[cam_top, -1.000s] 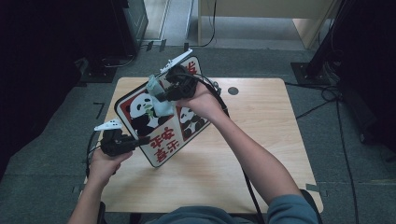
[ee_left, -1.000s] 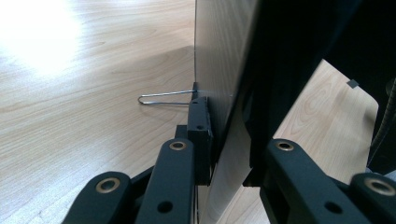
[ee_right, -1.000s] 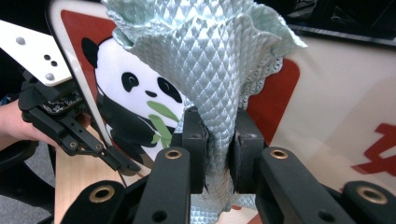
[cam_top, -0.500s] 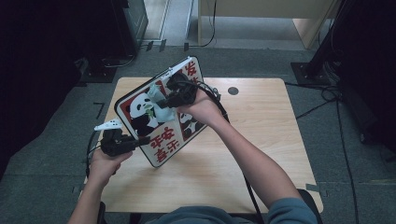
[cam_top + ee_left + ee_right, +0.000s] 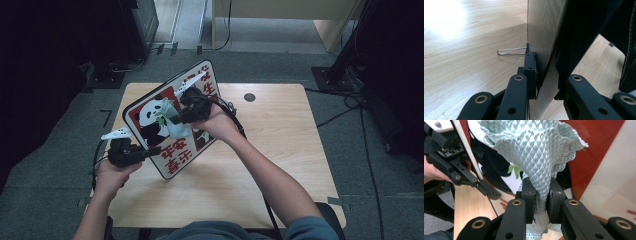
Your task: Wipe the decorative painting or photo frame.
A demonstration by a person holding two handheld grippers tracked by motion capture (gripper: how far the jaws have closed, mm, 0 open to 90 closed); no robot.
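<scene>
The board, a panda picture with a red border, is held tilted above the table, its lower edge near the wood at about 7 o'clock of the tabletop. Its left edge is clamped between the jaws of the left gripper, which is seen at 8 o'clock of the board in the high view. In the left gripper view the board is seen edge-on, rising from the jaws toward 12 o'clock, with a wire stand jutting out at 9 o'clock.

A pale green cloth is pinched in the right gripper and pressed against the panda face. In the right gripper view the cloth fans out toward 12 o'clock from the closed jaws, and the left gripper is seen at 9 o'clock.

Red characters are printed along the board's lower and upper edges; they are seen upside down and cannot be read with certainty.

Compared with a second ago, the right gripper and cloth are lower on the board, while the left gripper is unmoved.
</scene>
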